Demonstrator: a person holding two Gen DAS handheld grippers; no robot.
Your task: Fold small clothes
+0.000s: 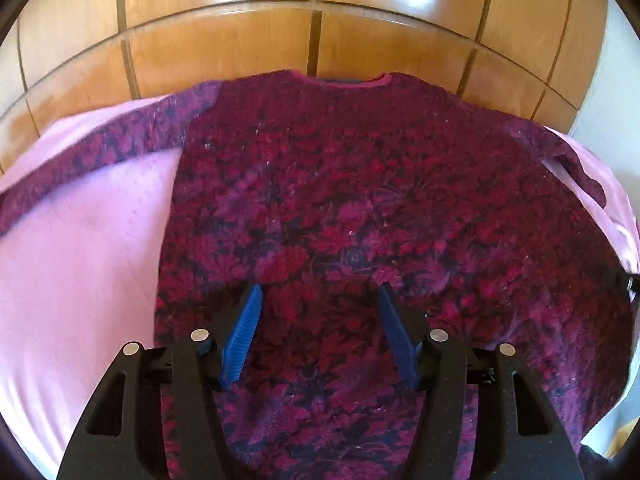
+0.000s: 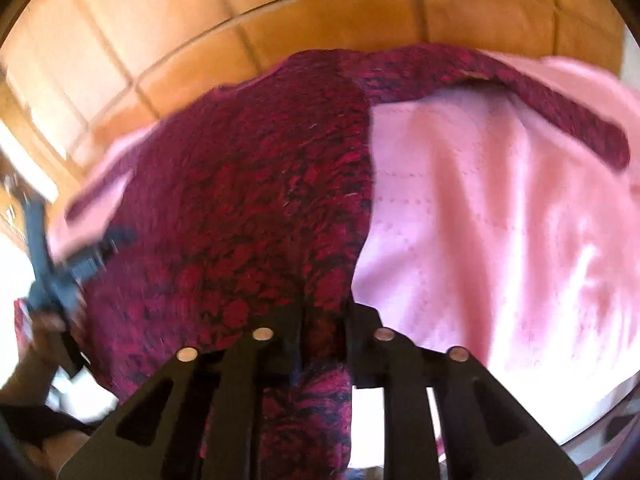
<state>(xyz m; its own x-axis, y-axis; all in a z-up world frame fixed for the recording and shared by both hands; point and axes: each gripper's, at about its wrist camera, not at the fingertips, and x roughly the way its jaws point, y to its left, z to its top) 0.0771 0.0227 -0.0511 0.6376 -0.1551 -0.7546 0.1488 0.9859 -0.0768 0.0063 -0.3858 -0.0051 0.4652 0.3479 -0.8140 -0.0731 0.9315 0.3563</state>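
Sweater [image 1: 360, 208] spread flat on pink sheet [image 1: 80, 248], wooden panels [image 1: 280, 40] beyond. Left gripper [image 1: 320, 300] above sweater hem, jaws wide apart, holding nothing. Right gripper [image 2: 322, 320] jaws clamped on sweater [image 2: 248, 184] edge fold; view blurred.

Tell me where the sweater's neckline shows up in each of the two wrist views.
Left wrist: the neckline sits at top centre, against the wooden panelling.
Right wrist: the neckline lies at upper left of centre, blurred.
Shared landmark: the pink cover under the sweater.
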